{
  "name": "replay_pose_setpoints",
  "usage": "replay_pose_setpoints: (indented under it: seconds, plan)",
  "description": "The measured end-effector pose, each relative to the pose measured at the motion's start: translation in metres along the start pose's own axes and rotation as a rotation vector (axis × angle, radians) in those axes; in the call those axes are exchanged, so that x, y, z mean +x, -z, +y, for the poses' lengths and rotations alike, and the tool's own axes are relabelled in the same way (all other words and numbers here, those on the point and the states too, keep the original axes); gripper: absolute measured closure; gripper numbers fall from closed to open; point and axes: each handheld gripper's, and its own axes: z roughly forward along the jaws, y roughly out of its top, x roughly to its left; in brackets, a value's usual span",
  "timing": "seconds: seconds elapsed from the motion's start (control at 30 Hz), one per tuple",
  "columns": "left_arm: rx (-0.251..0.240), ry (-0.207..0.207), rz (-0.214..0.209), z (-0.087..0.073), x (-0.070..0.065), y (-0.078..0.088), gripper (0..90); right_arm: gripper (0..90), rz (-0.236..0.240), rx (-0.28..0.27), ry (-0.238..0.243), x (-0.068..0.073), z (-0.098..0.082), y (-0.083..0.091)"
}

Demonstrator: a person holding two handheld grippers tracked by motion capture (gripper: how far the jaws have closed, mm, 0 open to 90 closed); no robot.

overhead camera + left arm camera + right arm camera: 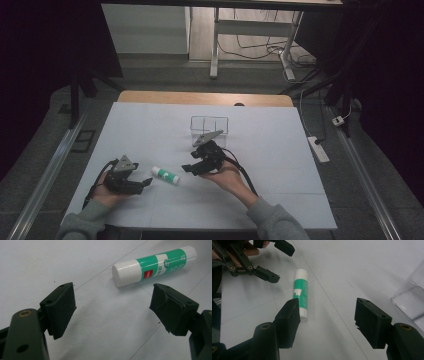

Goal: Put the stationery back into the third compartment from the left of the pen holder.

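- Glue stick [165, 175] lies flat on the white table [270, 150], between both grippers.
- Left gripper [112, 312] gapes wide, empty.
- Right gripper [327, 320] likewise open, empty.
- Clear box [209, 125] stands behind, well apart; nothing blocks the stick.

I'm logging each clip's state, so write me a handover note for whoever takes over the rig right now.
Left gripper: open, nothing between the jaws, low over the table, aimed at the glue stick.
Right gripper: open, holding nothing, facing the glue stick from the other side.
Glue stick: lying on its side on the white table cover, cap on, between the two grippers, touched by neither.
Clear box: upright behind the right gripper.
Done: nothing gripped yet.
Left: probably grasp the glue stick; where it goes is unclear.
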Motion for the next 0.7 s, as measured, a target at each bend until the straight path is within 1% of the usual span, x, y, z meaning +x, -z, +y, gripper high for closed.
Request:
replay_pose_setpoints:
  seconds: [0.1, 0.23, 0.4, 0.43, 0.47, 0.57, 0.7]
  plan:
    - [-0.002, 0.000, -0.002, 0.000, 0.000, 0.000, 19.9, 36.2, 0.013, 0.010, 0.013, 0.003, 0.005, -0.008]
    - [0.000, -0.002, -0.004, 0.000, 0.000, 0.001, 20.1, 36.3, 0.034, 0.027, 0.010, 0.007, 0.011, -0.022]
    - [0.005, -0.006, 0.001, 0.000, 0.000, 0.001, 20.5, 36.2, 0.053, 0.051, 0.020, 0.011, 0.020, -0.041]
    - [0.006, -0.006, 0.001, 0.000, 0.001, 0.001, 20.5, 36.2, 0.054, 0.061, 0.018, 0.013, 0.021, -0.044]
    - [0.007, -0.006, 0.002, 0.000, 0.001, 0.001, 20.5, 36.2, 0.056, 0.063, 0.027, 0.013, 0.023, -0.047]
    - [0.014, -0.008, 0.002, -0.001, 0.001, 0.000, 20.7, 36.2, 0.062, 0.073, 0.025, 0.017, 0.027, -0.057]
    - [0.016, -0.011, 0.000, -0.001, 0.000, 0.000, 20.6, 36.4, 0.061, 0.088, 0.041, 0.018, 0.030, -0.068]
